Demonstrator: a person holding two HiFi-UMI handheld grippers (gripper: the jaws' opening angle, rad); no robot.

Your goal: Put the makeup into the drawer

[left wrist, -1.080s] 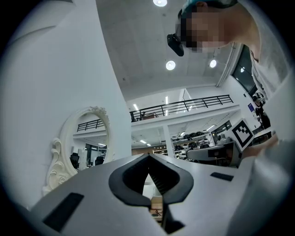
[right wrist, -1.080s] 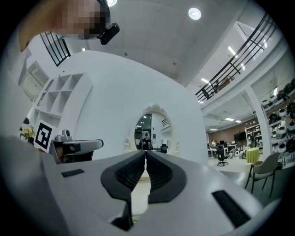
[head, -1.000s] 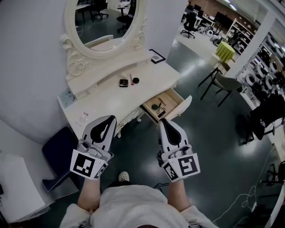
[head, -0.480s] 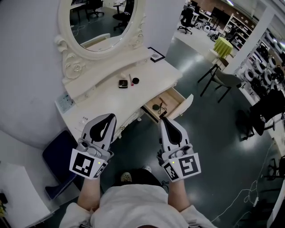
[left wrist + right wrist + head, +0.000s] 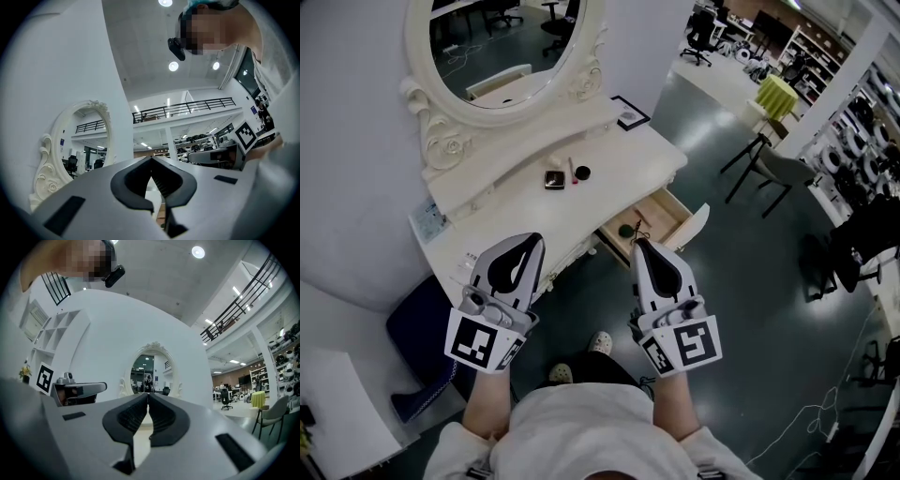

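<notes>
Three makeup items (image 5: 554, 179) lie on the vanity (image 5: 628, 155), drawer (image 5: 667, 207) open.

Jaws of the right gripper (image 5: 148, 396) pressed together, nothing between.
An oval mirror (image 5: 149, 373) stands beyond the tips at twelve o'clock, the left gripper (image 5: 79, 391) at nine, a chair (image 5: 273, 411) at three.

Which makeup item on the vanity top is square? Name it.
The dark compact, leftmost of the three; the others are a thin red stick and a round black pot.
</notes>
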